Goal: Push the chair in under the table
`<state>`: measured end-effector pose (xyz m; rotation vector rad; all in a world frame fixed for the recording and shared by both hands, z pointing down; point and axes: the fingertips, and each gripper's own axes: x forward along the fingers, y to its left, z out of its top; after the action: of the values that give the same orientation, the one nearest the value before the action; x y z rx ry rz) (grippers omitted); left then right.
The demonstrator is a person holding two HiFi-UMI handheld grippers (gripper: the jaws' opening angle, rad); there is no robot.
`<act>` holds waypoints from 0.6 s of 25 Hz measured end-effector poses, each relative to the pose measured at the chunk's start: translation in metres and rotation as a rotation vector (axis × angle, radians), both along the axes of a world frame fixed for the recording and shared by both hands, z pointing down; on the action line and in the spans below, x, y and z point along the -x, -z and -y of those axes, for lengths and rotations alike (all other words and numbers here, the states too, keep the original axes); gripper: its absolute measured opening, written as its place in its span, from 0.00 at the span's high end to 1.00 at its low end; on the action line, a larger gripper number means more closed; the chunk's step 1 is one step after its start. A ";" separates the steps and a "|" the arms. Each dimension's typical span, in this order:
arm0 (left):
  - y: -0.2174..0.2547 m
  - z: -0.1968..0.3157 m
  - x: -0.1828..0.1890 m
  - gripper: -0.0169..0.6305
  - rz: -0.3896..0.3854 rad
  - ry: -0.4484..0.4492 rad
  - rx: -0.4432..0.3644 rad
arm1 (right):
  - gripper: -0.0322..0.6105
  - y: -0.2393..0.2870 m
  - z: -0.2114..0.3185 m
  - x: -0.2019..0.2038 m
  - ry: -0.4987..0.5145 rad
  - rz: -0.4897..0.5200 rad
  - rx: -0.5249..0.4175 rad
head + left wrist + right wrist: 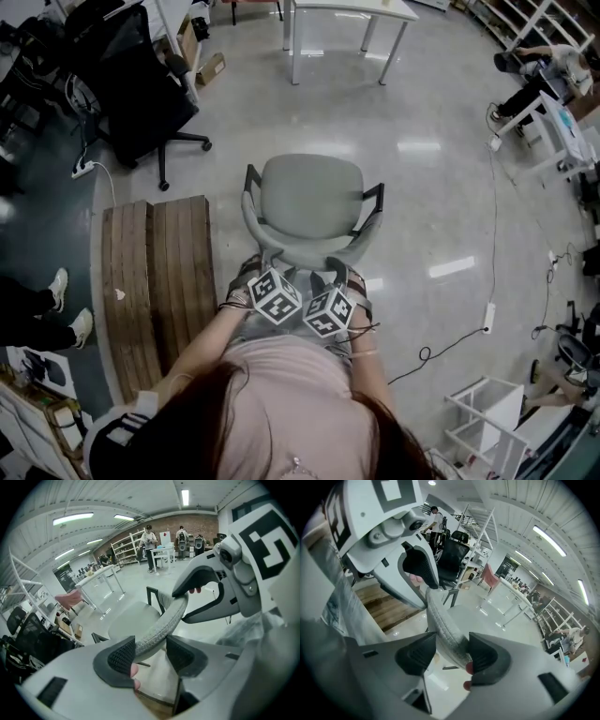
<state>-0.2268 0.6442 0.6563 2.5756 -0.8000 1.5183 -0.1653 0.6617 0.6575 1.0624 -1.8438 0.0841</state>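
Nothing legible turned up, not a word or a number. The two marker cubes (274,296) carried only black-and-white square patterns, and any print elsewhere was too small to read.

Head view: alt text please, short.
Seen from above, a person stands behind a grey chair with the left claw and right claw at the top of its back. A white table stands further ahead; wooden boards lie on the floor to the left.
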 end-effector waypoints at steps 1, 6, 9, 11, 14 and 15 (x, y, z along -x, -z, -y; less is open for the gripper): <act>-0.001 0.001 -0.001 0.67 -0.001 0.003 0.000 | 0.63 -0.001 0.002 -0.001 -0.003 0.000 0.000; -0.003 0.006 -0.004 0.67 0.003 0.007 -0.003 | 0.63 -0.005 0.008 -0.004 -0.023 -0.003 0.000; -0.004 0.009 -0.005 0.67 0.007 0.007 -0.013 | 0.63 -0.006 0.011 -0.004 -0.021 -0.032 -0.017; -0.004 0.011 -0.004 0.66 0.006 0.002 -0.016 | 0.63 -0.007 0.012 -0.004 -0.021 -0.041 -0.011; -0.003 0.013 -0.005 0.67 0.005 -0.002 -0.012 | 0.63 -0.008 0.014 -0.004 -0.023 -0.052 0.015; -0.003 0.014 -0.006 0.66 0.005 -0.003 -0.007 | 0.63 -0.008 0.014 -0.005 -0.025 -0.055 0.021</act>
<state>-0.2213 0.6300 0.6591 2.5806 -0.8034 1.5256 -0.1604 0.6473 0.6655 1.0631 -1.7775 0.0876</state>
